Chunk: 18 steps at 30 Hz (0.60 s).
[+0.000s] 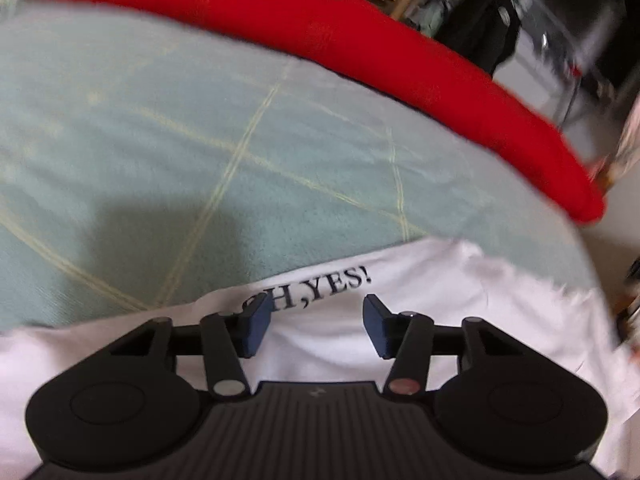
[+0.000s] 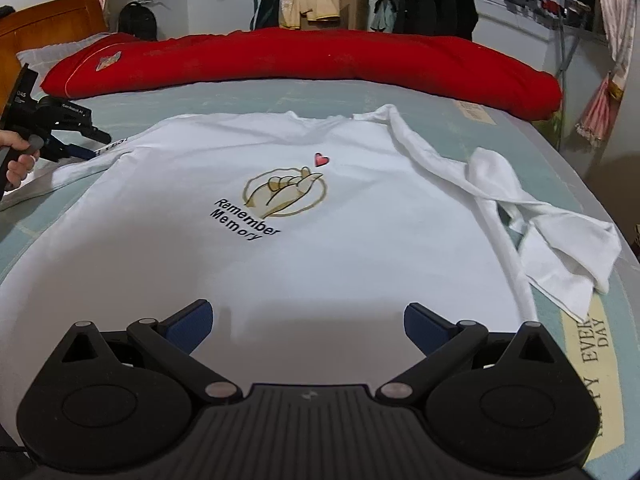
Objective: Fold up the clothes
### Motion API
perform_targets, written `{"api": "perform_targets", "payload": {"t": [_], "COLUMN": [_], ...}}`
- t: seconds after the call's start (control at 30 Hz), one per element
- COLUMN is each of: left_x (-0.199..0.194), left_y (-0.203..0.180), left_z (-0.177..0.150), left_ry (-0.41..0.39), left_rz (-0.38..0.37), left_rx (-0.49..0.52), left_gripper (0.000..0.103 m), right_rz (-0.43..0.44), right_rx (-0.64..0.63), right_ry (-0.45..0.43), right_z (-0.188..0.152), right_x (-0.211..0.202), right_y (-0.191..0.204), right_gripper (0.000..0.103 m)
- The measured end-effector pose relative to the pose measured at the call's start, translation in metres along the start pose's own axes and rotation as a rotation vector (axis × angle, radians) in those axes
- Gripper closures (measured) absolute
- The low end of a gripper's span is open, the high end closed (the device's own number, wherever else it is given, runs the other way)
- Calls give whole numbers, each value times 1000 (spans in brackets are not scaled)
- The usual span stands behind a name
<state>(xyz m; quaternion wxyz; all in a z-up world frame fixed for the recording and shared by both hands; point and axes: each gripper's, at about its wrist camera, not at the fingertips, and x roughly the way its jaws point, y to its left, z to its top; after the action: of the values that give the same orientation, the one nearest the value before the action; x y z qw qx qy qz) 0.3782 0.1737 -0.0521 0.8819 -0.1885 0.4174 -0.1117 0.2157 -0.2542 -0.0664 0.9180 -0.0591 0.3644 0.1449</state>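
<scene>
White tee (image 2: pixel 304 216) lies flat on my bed's green sheet (image 1: pixel 160 140), red quilt (image 2: pixel 320 60) at far side. My R gripper (image 2: pixel 308 320) spread wide over near hem; L gripper (image 1: pixel 316 320) apart over left sleeve, empty

We see a white cotton-like T-shirt (image 2: pixel 320 208), its cloth matt and smooth, creased at the crumpled right sleeve, with a flat printed motif. It lies on a pale green woven bed cover (image 1: pixel 160 140) of slightly coarse, matt weave. The plump red quilt (image 2: pixel 320 60) looks soft and matt. Our right gripper (image 2: pixel 308 324) is matt black plastic with ribbed housing, dull metal pivot pins and blue rubbery pads (image 2: pixel 192 324). The brown headboard (image 2: pixel 48 20) is glossy wood.
</scene>
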Motion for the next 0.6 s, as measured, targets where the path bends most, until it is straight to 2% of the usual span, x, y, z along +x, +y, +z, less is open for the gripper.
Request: {"api": "perform_targets", "payload": {"t": [0.17, 0.27, 0.33, 0.4, 0.47, 0.6], "left_x": [-20, -25, -22, -12, -5, -34], "left_y": [-49, -98, -118, -128, -126, -116], "left_z": [-13, -52, -79, -106, -131, -165], "left_ry": [7, 43, 60, 87, 131, 46], "left_rz": [-12, -145, -176, -153, -122, -50], "left_rx": [176, 319, 387, 433, 463, 507], "left_gripper": [43, 41, 38, 38, 38, 32], "right_rz": [13, 31, 40, 46, 17, 9], "right_rx": [-4, 20, 58, 95, 94, 94], "right_ry": [-16, -2, 29, 59, 80, 62], "right_z": [7, 10, 6, 2, -15, -48], "right_x": [1, 11, 21, 31, 27, 1], "right_y": [-11, -19, -26, -32, -38, -53], "right_gripper": [0, 0, 0, 0, 0, 0]}}
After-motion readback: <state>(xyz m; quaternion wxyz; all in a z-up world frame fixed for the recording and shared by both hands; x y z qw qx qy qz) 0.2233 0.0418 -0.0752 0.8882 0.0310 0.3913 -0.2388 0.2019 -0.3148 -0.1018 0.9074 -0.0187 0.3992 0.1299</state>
